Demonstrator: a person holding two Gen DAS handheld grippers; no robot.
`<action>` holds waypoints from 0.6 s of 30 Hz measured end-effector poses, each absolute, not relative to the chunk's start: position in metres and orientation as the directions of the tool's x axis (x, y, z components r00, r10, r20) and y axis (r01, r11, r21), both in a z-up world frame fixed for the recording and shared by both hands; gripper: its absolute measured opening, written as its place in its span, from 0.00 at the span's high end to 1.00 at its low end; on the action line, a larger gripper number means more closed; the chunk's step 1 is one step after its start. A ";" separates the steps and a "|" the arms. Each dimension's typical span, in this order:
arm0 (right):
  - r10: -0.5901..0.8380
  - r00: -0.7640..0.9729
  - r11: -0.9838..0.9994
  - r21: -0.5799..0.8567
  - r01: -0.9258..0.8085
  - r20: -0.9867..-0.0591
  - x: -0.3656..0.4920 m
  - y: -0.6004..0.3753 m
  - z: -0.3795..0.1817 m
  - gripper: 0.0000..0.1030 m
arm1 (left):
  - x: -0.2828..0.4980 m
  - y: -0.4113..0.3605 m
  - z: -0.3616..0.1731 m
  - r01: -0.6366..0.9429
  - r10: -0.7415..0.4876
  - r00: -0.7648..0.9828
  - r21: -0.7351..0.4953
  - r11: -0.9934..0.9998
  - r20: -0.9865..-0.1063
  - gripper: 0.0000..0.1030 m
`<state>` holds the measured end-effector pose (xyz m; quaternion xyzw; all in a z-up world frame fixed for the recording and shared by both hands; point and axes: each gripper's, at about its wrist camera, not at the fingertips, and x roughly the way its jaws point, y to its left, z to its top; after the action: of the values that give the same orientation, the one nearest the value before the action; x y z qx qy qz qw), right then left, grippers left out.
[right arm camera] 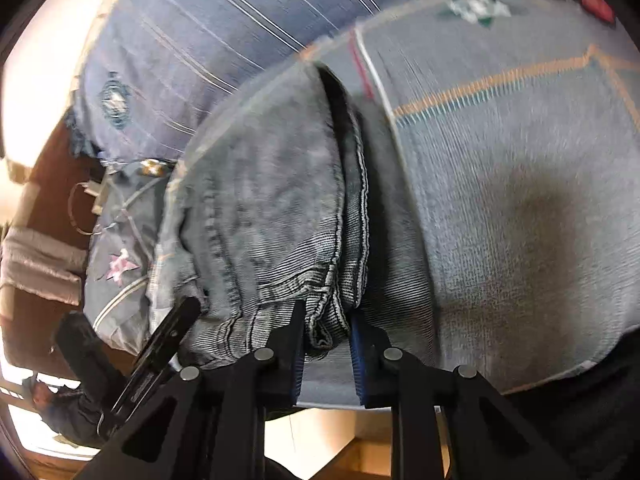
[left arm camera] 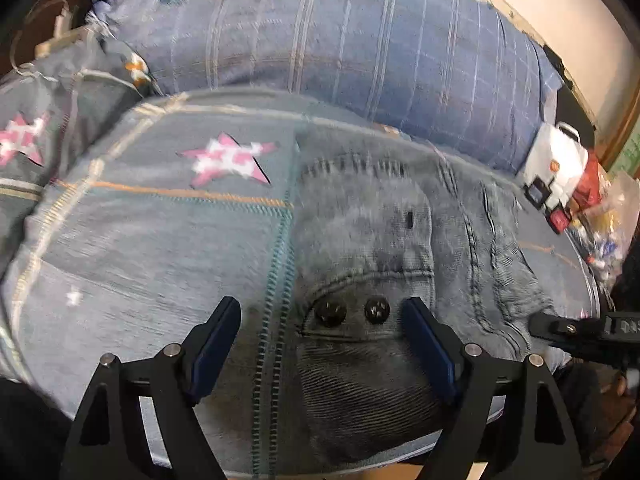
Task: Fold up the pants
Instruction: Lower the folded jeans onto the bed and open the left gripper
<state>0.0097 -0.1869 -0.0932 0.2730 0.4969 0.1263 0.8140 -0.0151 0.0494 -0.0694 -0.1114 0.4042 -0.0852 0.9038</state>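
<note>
Grey-blue jeans point(left arm camera: 380, 232) lie bunched on a bed, waistband toward me, with two dark buttons point(left arm camera: 377, 310) showing. My left gripper point(left arm camera: 322, 306) hovers just above that waistband. It is open, its blue pads point(left arm camera: 216, 344) standing wide on either side of the buttons and touching nothing. In the right wrist view the jeans point(right arm camera: 260, 200) are folded over in a thick bundle. My right gripper point(right arm camera: 327, 314) is shut on the bundle's near hem edge, which is pinched between the pads. The right gripper point(left arm camera: 560, 328) also shows at the right of the left wrist view.
The bed cover point(left arm camera: 160, 240) is grey-blue patchwork with pink stars. A blue striped pillow or blanket point(left arm camera: 360, 40) lies behind the jeans. A white bag point(left arm camera: 556, 160) and coloured packets point(left arm camera: 592, 188) sit at the far right. The bed's near edge runs just under both grippers.
</note>
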 end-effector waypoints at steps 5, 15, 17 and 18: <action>0.429 0.519 0.854 0.519 0.033 -0.739 -0.020 -0.184 -0.084 0.80 | -0.023 0.037 -0.046 0.096 -0.209 0.725 -0.203 0.974 -0.656 0.18; 0.358 0.521 0.888 0.455 0.065 -0.774 -0.018 -0.202 -0.093 0.70 | -0.005 0.010 -0.089 0.122 -0.092 0.649 -0.017 0.992 -0.755 0.16; 0.328 0.599 0.891 0.450 0.061 -0.730 -0.019 -0.210 -0.062 0.70 | -0.004 0.011 -0.090 0.119 -0.093 0.653 -0.018 0.993 -0.751 0.16; 0.340 0.617 0.885 0.464 0.047 -0.710 -0.017 -0.210 -0.052 0.68 | -0.003 0.011 -0.091 0.119 -0.092 0.654 -0.018 0.993 -0.751 0.16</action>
<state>-0.0172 -0.2102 -0.0523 0.2247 0.4296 0.0841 0.8705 -0.0034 0.0111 -0.0909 0.0162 0.4121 -0.0580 0.9092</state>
